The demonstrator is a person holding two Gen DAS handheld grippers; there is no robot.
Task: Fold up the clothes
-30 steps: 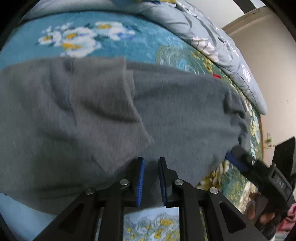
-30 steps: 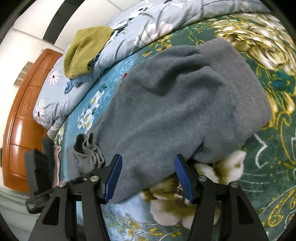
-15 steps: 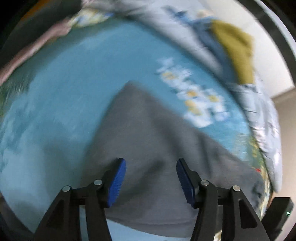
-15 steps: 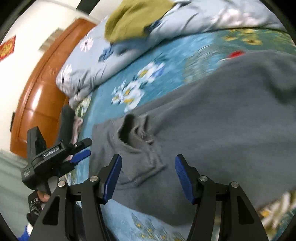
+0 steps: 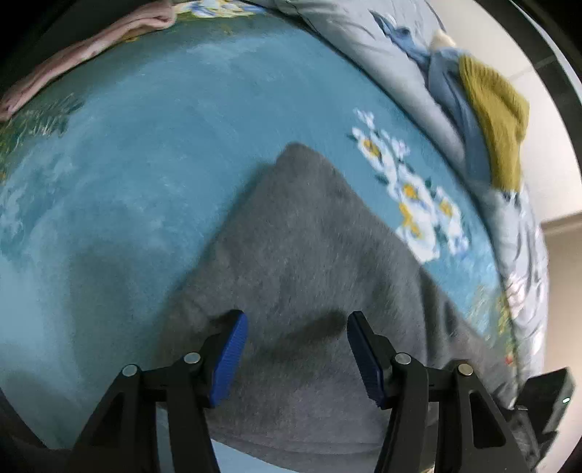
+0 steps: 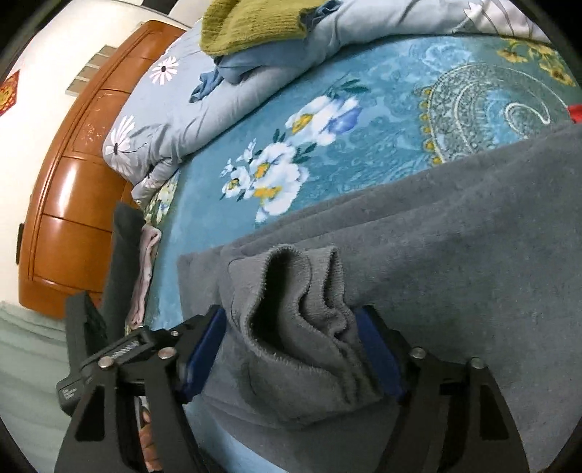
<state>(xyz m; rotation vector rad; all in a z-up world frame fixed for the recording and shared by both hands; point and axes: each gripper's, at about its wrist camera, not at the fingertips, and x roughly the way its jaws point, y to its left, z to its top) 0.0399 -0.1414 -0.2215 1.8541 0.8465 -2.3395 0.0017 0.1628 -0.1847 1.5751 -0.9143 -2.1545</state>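
Lying on the teal floral blanket (image 6: 356,152), the grey garment (image 6: 454,254) sits bunched between the closing right tongs (image 6: 291,349); left tongs (image 5: 296,349) gape empty.

Sweater (image 6: 454,254) lies on the blanket (image 6: 363,145), quilt (image 6: 225,109) behind it

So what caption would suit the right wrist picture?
Right gripper closing around the bunched cuff of a grey garment on a floral blanket.

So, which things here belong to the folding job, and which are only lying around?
Belonging to the job:
- grey garment
- its cuff
- right gripper
- left gripper

Lying about:
- olive knit
- blue cloth
- pink cloth
- quilt
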